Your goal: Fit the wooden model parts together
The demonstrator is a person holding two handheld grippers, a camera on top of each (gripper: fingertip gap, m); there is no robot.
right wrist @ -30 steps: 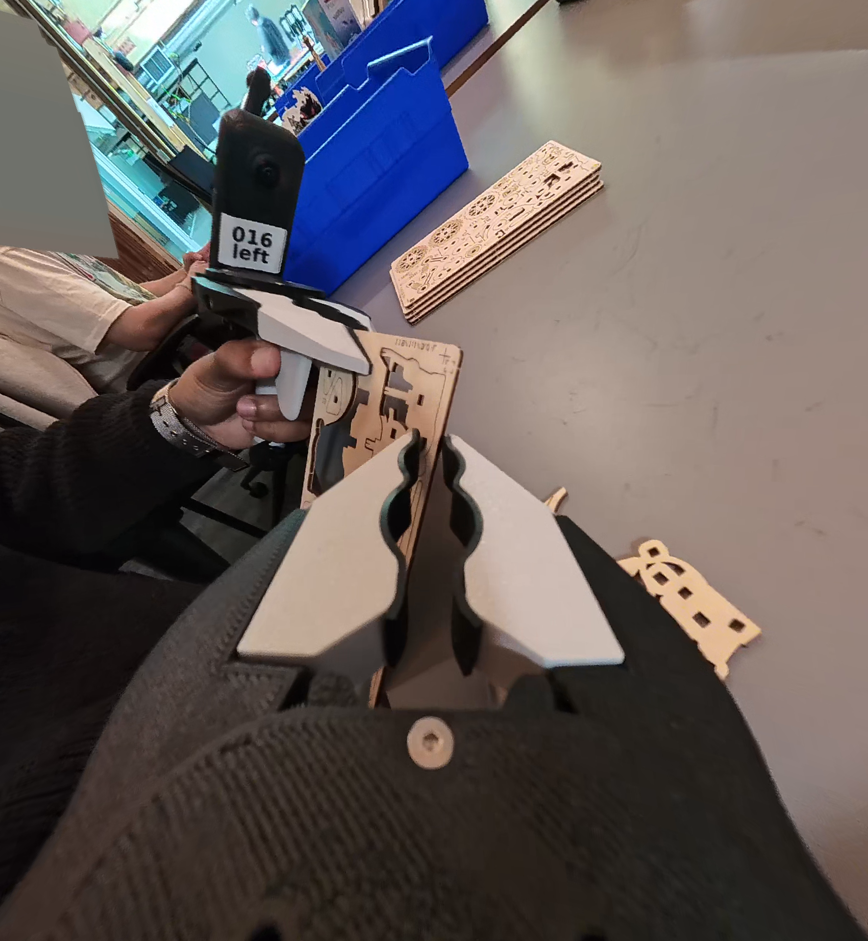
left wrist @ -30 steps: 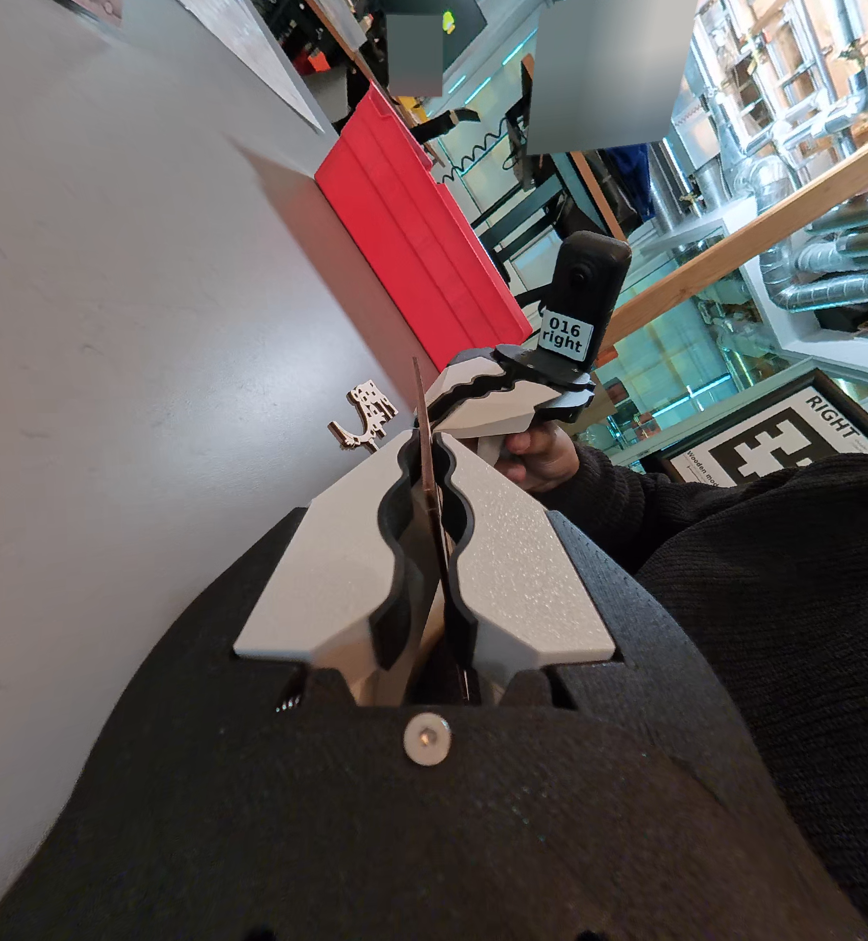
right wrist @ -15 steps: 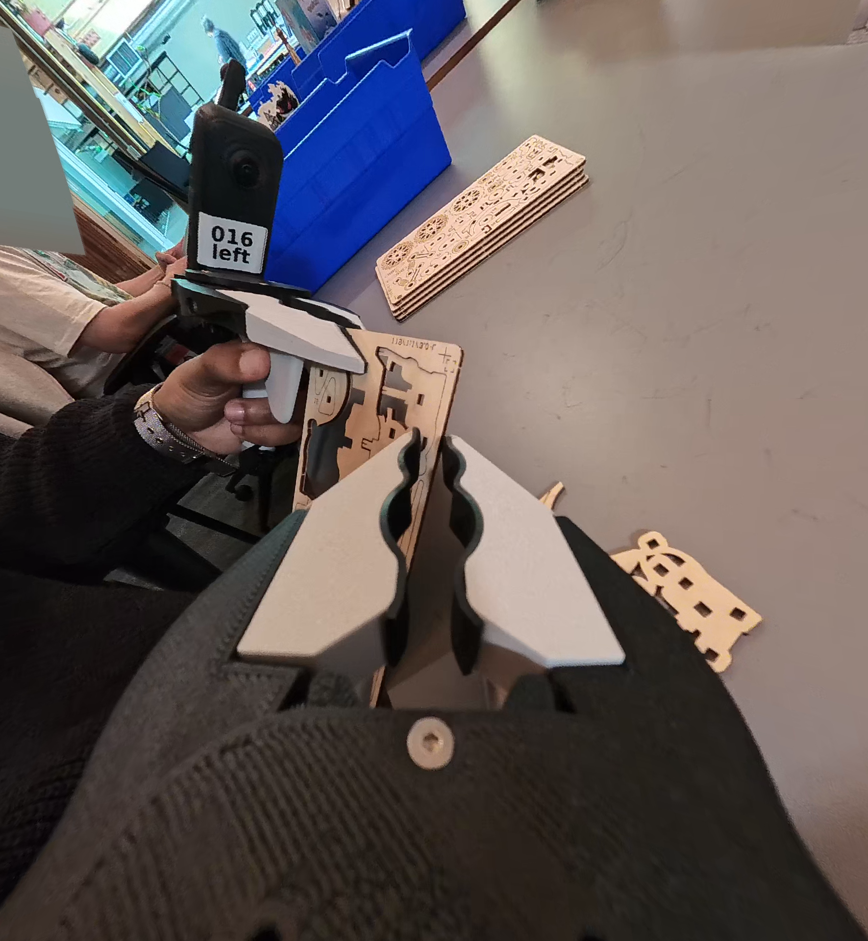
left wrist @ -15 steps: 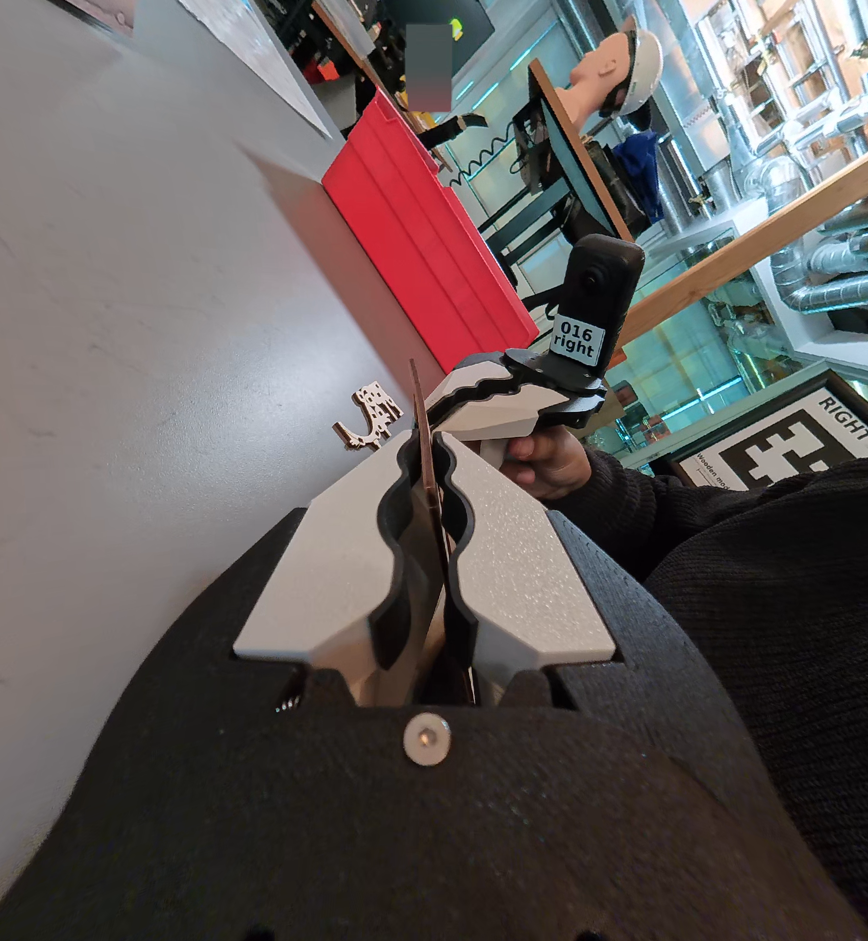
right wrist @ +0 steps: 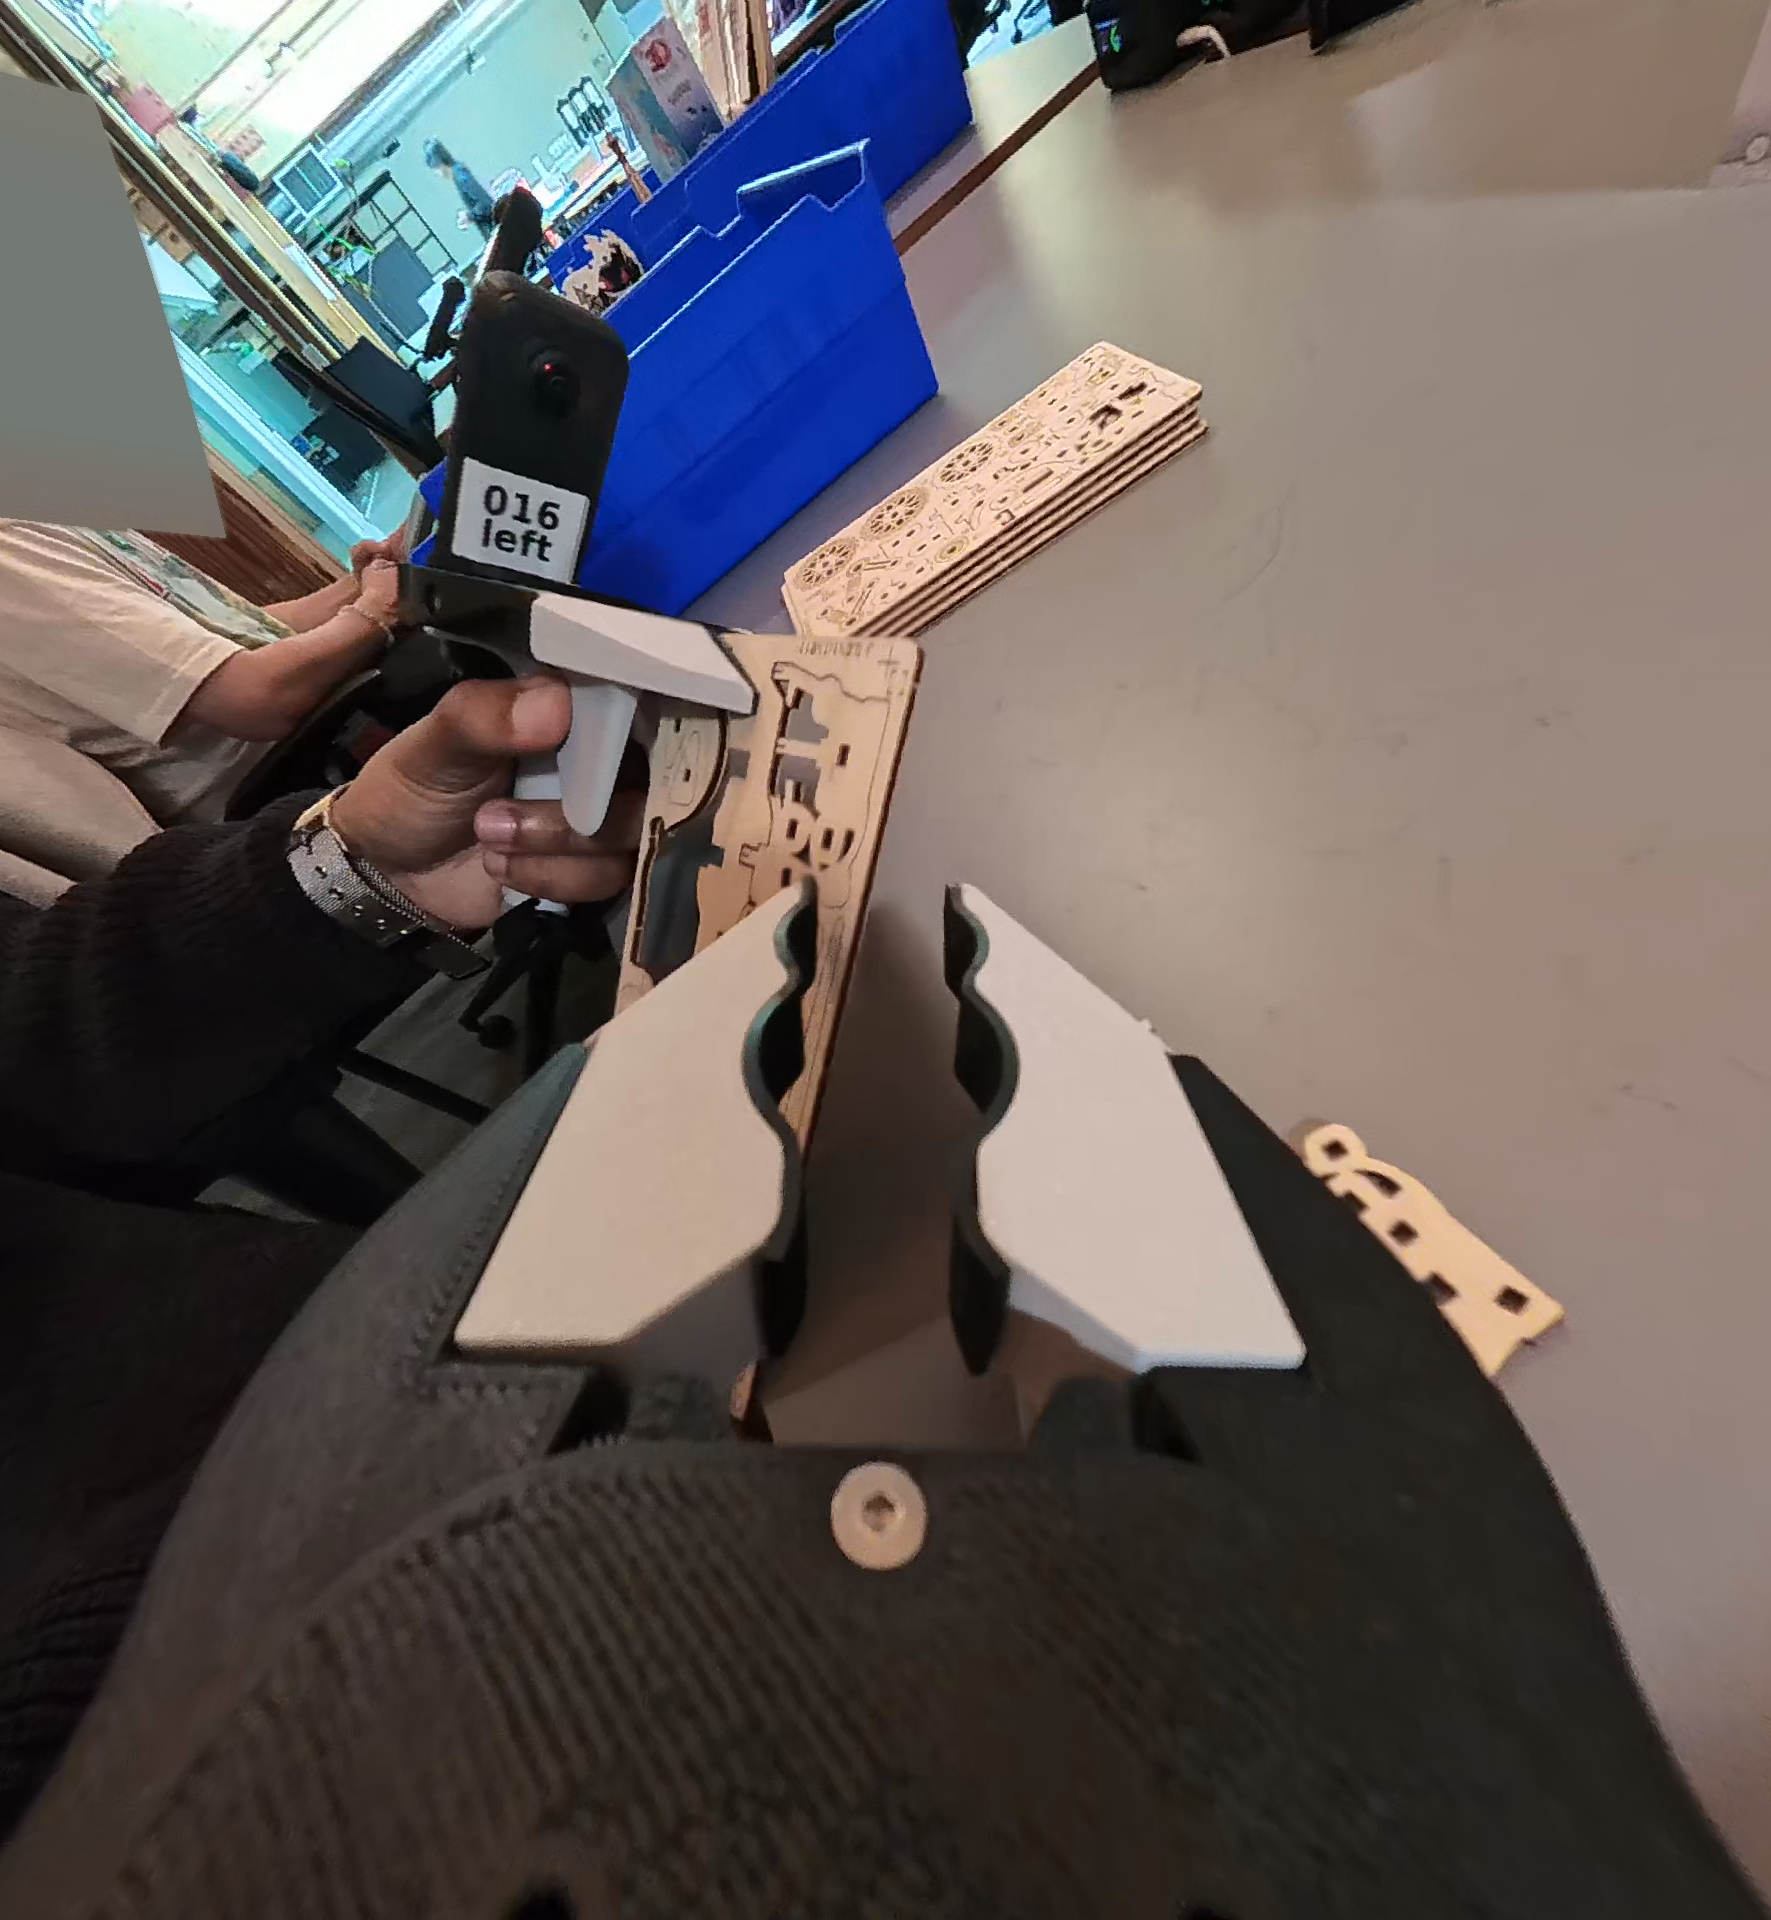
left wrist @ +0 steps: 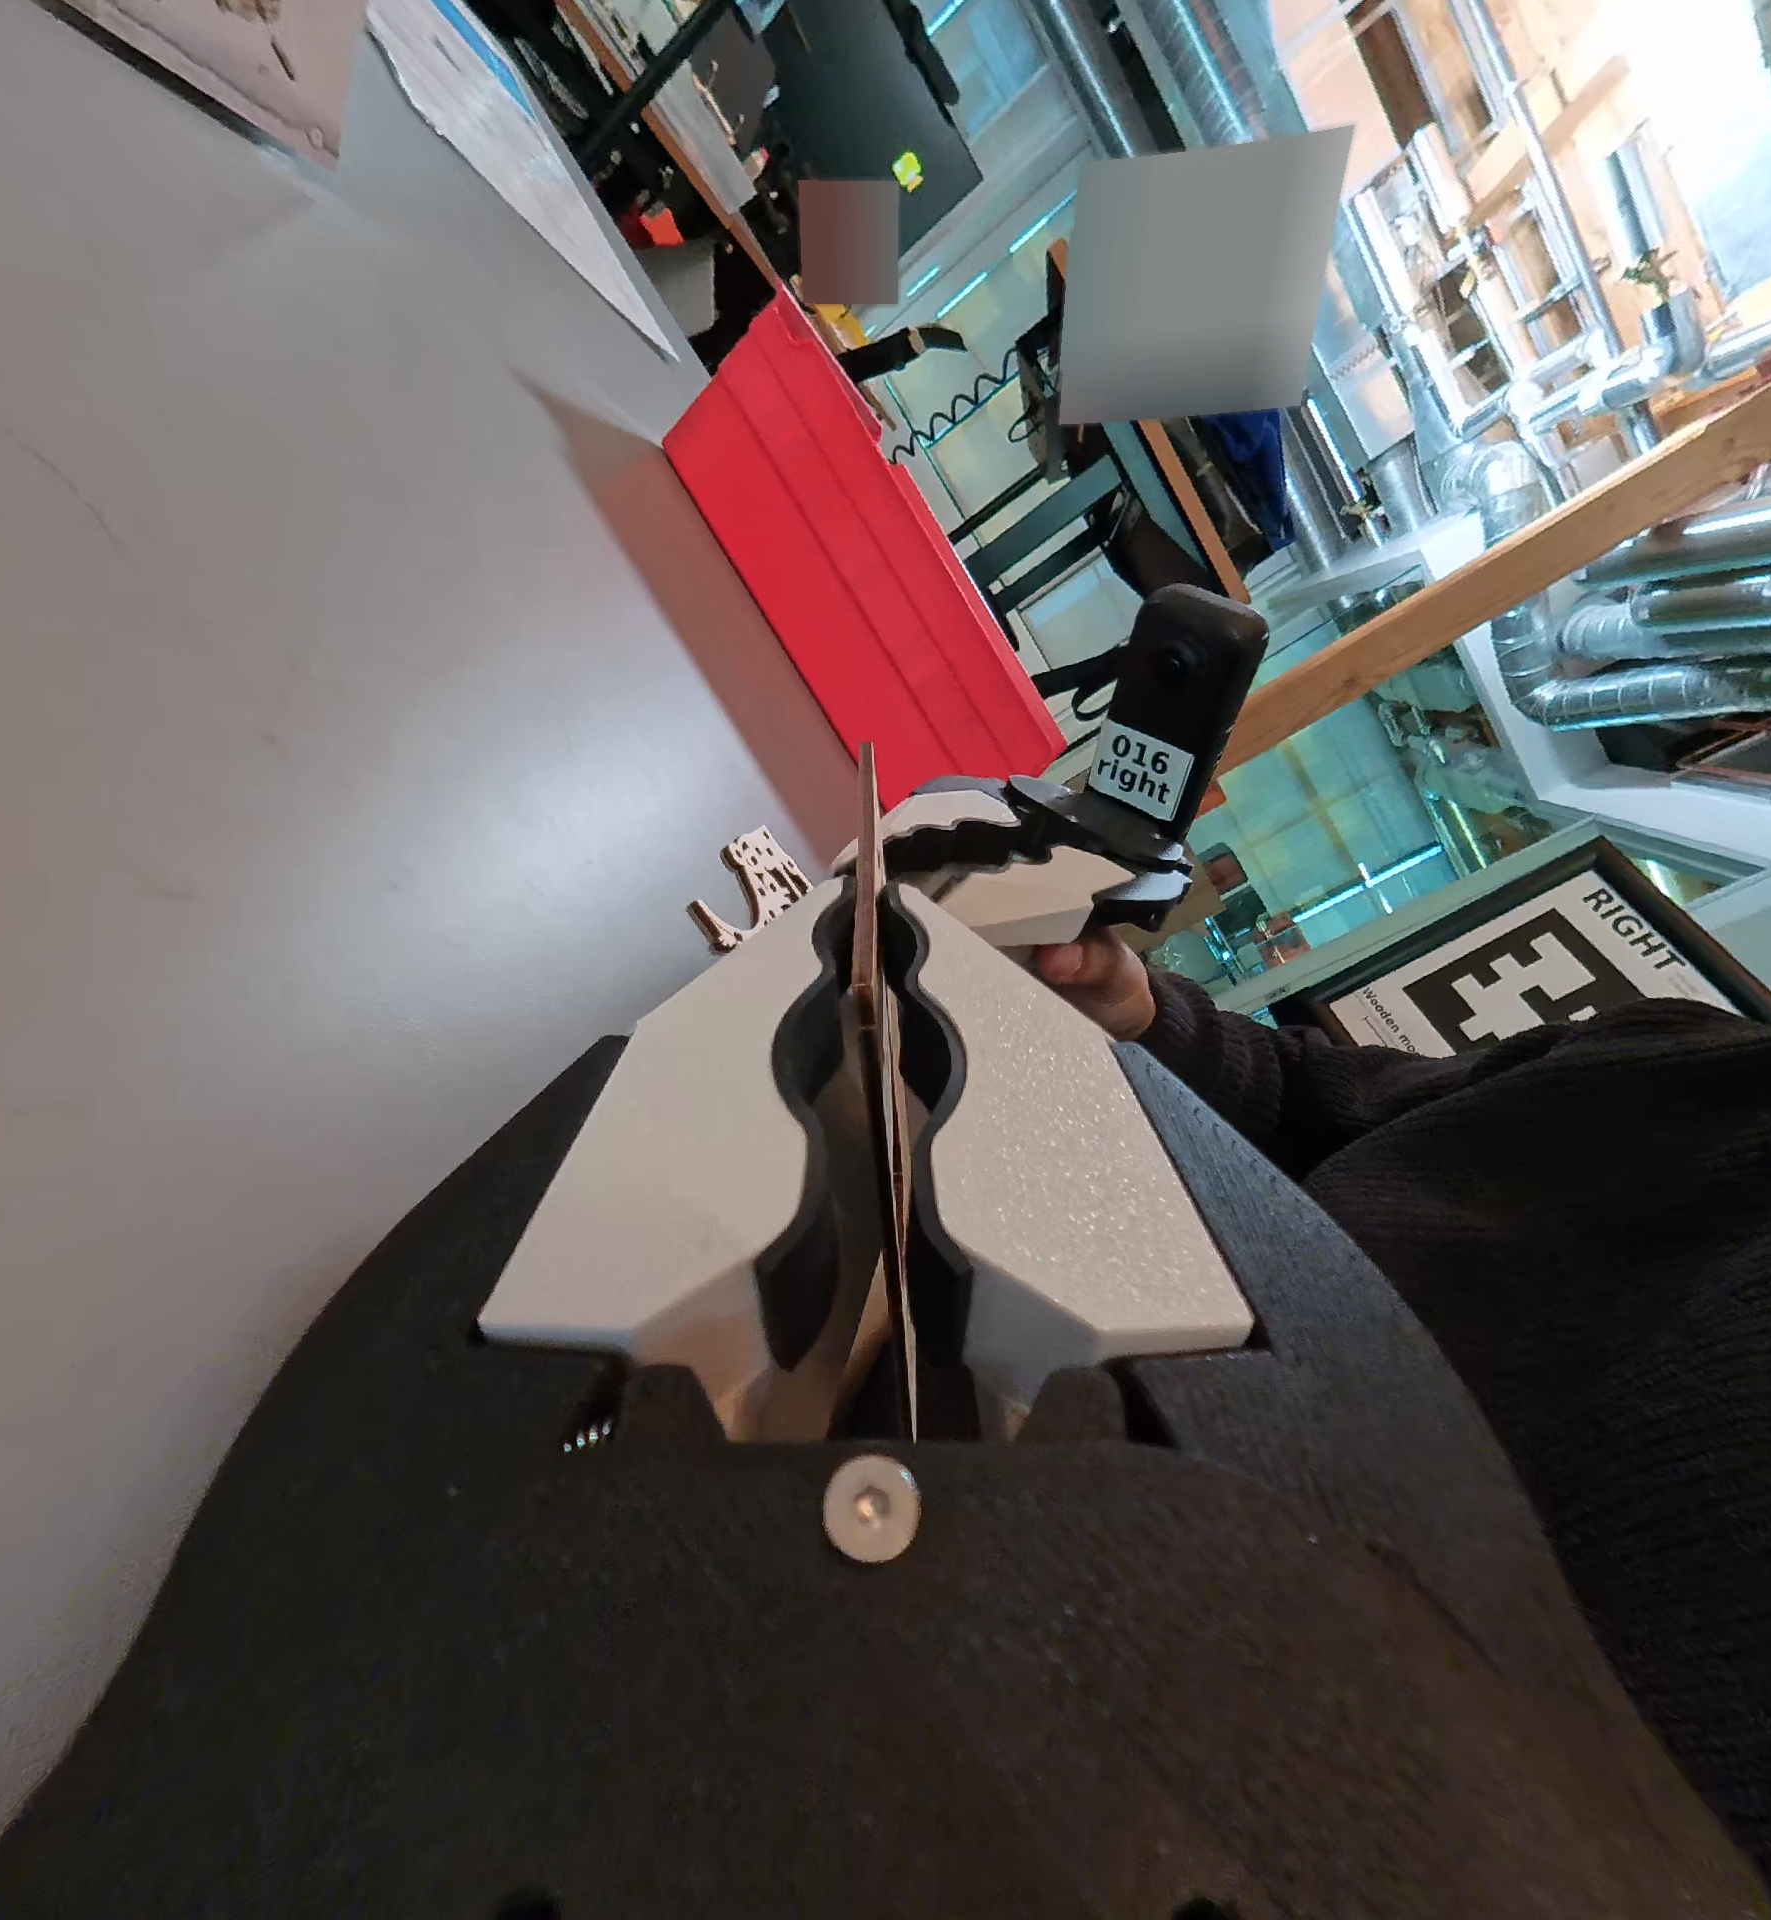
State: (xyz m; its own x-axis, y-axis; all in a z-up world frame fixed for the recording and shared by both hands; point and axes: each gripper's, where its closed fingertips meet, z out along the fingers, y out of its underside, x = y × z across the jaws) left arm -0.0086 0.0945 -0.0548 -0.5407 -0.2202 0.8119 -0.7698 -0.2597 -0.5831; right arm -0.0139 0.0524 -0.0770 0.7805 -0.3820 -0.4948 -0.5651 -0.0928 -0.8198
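Observation:
My left gripper is shut on a thin wooden parts sheet, seen edge-on and held upright above the grey table. In the right wrist view the left gripper grips the sheet at its upper corner; the sheet has several cut-out holes. My right gripper is open, with the sheet's lower edge resting against its left finger and a gap to the right finger. It also shows in the left wrist view, just behind the sheet. A loose cut-out wooden part lies on the table to the right.
A stack of several wooden parts sheets lies farther out, with blue bins behind it. A red bin stands at the table's far side. The loose part also shows in the left wrist view. A seated person's arm is at the left. One gripper's finger ends stand about 6 cm off the other's.
My right gripper's jaws have opened wider around the sheet's lower edge. The left gripper keeps its hold and the sheet has tilted slightly.

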